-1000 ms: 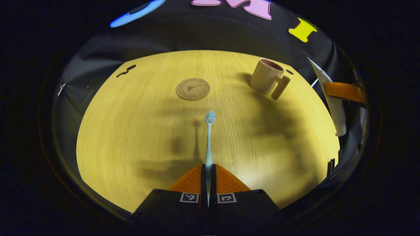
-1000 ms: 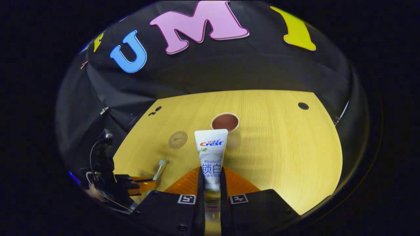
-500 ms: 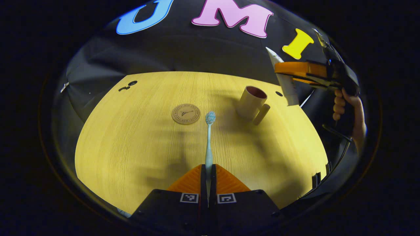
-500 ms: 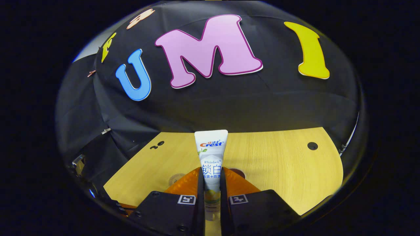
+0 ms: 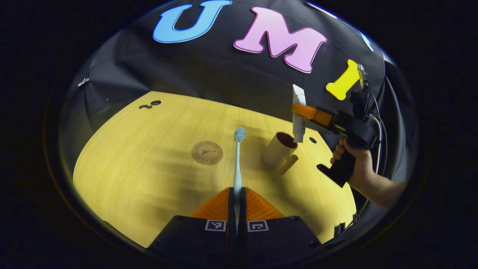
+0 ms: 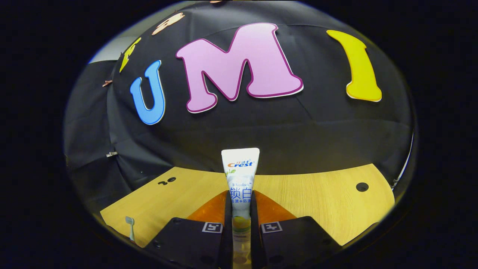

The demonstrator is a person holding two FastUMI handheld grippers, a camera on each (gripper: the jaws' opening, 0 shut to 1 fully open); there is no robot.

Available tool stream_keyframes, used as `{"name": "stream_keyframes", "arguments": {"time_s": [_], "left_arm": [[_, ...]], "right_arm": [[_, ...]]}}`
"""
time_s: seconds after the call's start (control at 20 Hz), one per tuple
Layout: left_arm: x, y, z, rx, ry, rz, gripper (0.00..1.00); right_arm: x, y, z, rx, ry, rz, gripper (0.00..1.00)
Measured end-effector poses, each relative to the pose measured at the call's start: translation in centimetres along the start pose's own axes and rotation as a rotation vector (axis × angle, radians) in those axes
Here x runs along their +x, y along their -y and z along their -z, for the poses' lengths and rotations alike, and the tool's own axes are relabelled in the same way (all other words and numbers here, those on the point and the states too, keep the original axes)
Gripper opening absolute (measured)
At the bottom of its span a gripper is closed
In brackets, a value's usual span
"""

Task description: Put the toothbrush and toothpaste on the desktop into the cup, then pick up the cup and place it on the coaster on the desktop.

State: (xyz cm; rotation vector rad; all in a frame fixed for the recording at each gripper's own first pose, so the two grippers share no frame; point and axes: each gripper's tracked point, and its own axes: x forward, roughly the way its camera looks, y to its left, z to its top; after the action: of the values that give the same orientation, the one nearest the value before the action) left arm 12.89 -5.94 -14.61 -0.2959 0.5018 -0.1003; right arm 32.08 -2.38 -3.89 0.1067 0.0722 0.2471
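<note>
The surface is a pale wood-grain top, bare apart from the task's things and a few small dark holes near its far edge. The cup stands upright on it toward the right, mouth open, handle turned to the near side; it looks rigid and light enough to tip if struck on the rim, and the handle or the wall seems the likely place to take it later. The coaster lies flat to the cup's left, well apart, with nothing between them.

In the left gripper view a hand holds the right tool above the cup, and the toothpaste hangs upright from it, lower end just over the mouth. Both fingers press on the tube at mid-body; the tube is soft and will dent, so a moderate squeeze away from the cap suits it. Lowering it straight should clear the rim.

The left tool has its fingers pressed together on the handle of the toothbrush, which points forward with its bristle head between coaster and cup, above the surface. It is thin, stiff, light and smooth, so it may swivel in the pinch. The right tool over the cup stands in its way for now.
</note>
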Motion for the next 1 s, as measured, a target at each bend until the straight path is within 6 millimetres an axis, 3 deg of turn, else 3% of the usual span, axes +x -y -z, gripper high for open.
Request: {"name": "stream_keyframes", "arguments": {"time_s": [0.35, 0.75, 0.8, 0.9, 1.0], "left_arm": [[0.7, 1.6, -1.5, -0.006, 0.047, 0.032, 0.07], [0.9, 2.9, -1.2, -0.014, 0.052, 0.059, 0.07], [0.9, 3.1, -1.1, -0.015, 0.053, 0.060, 0.07], [0.9, 3.3, -0.9, -0.012, 0.049, 0.064, 0.06], [1.1, 3.7, -0.8, -0.005, 0.047, 0.067, 0.07]], "right_arm": [[2.3, 0.5, 2.9, -0.014, -0.005, -0.011, 0.22], [2.4, 0.9, 6.7, -0.046, -0.048, -0.022, 0.25], [2.4, 0.7, 6.8, -0.047, -0.044, -0.029, 0.21], [2.2, 0.6, 7.4, -0.047, -0.056, -0.042, 0.28], [2.0, 0.6, 7.5, -0.045, -0.062, -0.044, 0.53]]}}
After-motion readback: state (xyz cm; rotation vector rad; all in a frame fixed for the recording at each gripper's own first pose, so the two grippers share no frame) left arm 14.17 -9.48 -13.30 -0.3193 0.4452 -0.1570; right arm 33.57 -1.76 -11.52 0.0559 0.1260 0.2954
